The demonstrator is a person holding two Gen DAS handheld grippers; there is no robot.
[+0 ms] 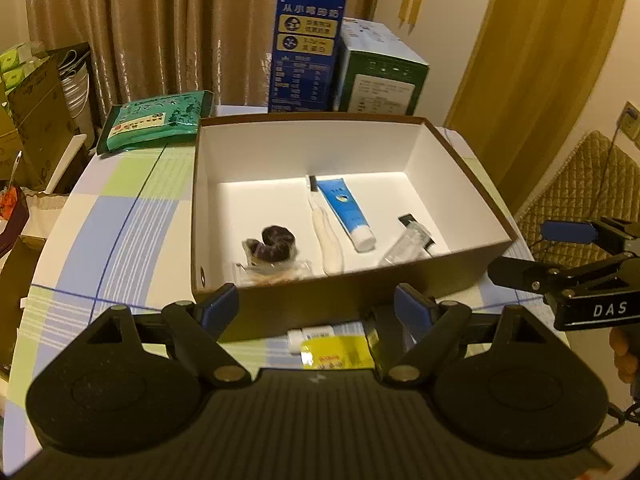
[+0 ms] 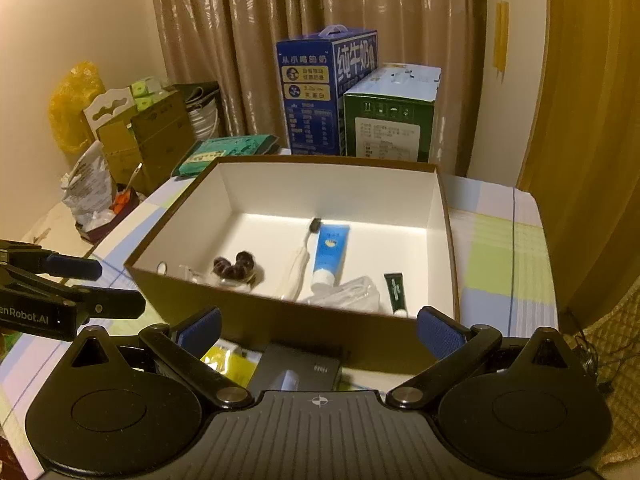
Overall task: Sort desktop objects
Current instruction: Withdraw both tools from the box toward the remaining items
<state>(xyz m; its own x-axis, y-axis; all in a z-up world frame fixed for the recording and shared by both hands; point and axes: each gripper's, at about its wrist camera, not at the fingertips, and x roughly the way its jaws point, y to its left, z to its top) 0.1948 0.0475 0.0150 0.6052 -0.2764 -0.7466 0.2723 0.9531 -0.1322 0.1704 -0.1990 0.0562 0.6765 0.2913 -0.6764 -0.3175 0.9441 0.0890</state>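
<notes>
1. Nearest the left wrist camera, the left gripper (image 1: 316,306) hangs over the table's near edge with its blue-padded fingers (image 1: 218,308) spread wide and nothing between them.
2. Just beyond those fingers, on the checked tablecloth (image 1: 120,216), lie a yellow packet (image 1: 336,354) and a small white tube (image 1: 310,334), both close against the near wall of the brown box (image 1: 360,286).
3. The right gripper (image 2: 318,330) also stands wide open and empty; below it a dark flat case (image 2: 298,370) lies on the table beside the yellow packet (image 2: 230,364).
4. The box, white inside, sits in the middle of the table with its open top up.
5. On its floor, a blue tube (image 1: 346,210) lies near the centre, its white cap toward the near wall.
6. A toothbrush (image 1: 320,216) lies just left of the blue tube, bristle end toward the far wall.
7. A dark scrunchie (image 1: 276,244) rests toward the near left corner of the box, on a clear packet.
8. A clear plastic wrapper (image 2: 348,292) and a small dark green tube (image 2: 396,292) lie toward the near right corner.
9. At the table's far edge stand a blue carton (image 1: 306,46) and a green carton (image 1: 380,76); a green packet (image 1: 156,120) lies at the far left corner.
</notes>
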